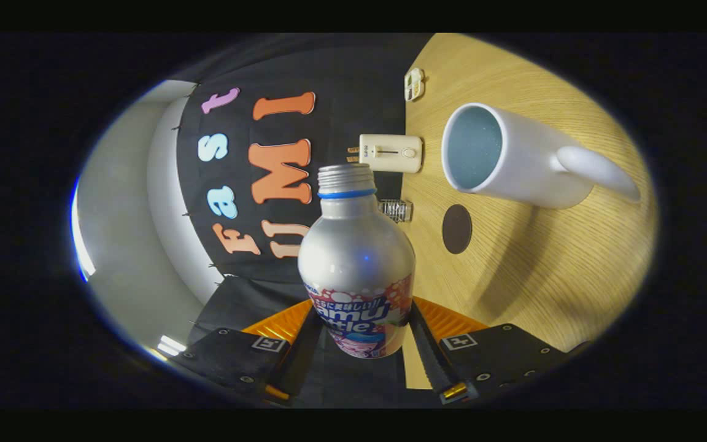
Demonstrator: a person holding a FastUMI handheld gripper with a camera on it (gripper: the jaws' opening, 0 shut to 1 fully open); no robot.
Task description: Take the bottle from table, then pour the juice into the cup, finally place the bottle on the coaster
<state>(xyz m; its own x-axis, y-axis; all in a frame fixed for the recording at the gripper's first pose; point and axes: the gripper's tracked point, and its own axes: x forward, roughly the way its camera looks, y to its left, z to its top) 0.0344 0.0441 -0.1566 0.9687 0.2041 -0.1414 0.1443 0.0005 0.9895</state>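
A silver bottle (356, 258) with a blue neck ring, an open threaded mouth and a colourful label sits between my fingers, and my gripper (359, 334) is shut on its lower body. The whole view is rolled sideways, so the wooden table (550, 270) stands on edge beside the bottle. A white cup (513, 156) with a pale blue inside and a handle stands on the table beyond the fingers, its mouth facing toward the bottle's neck. A dark round coaster (456, 229) lies on the table between the bottle and the cup. No juice shows at the bottle's mouth.
A cream timer-like box (390, 153) with a slider lies at the table's far edge near the cup. A small ridged clear object (396, 210) sits just beyond the bottle's shoulder, and a small pale item (414, 84) lies farther along the edge. The booth's black cloth wall hangs behind.
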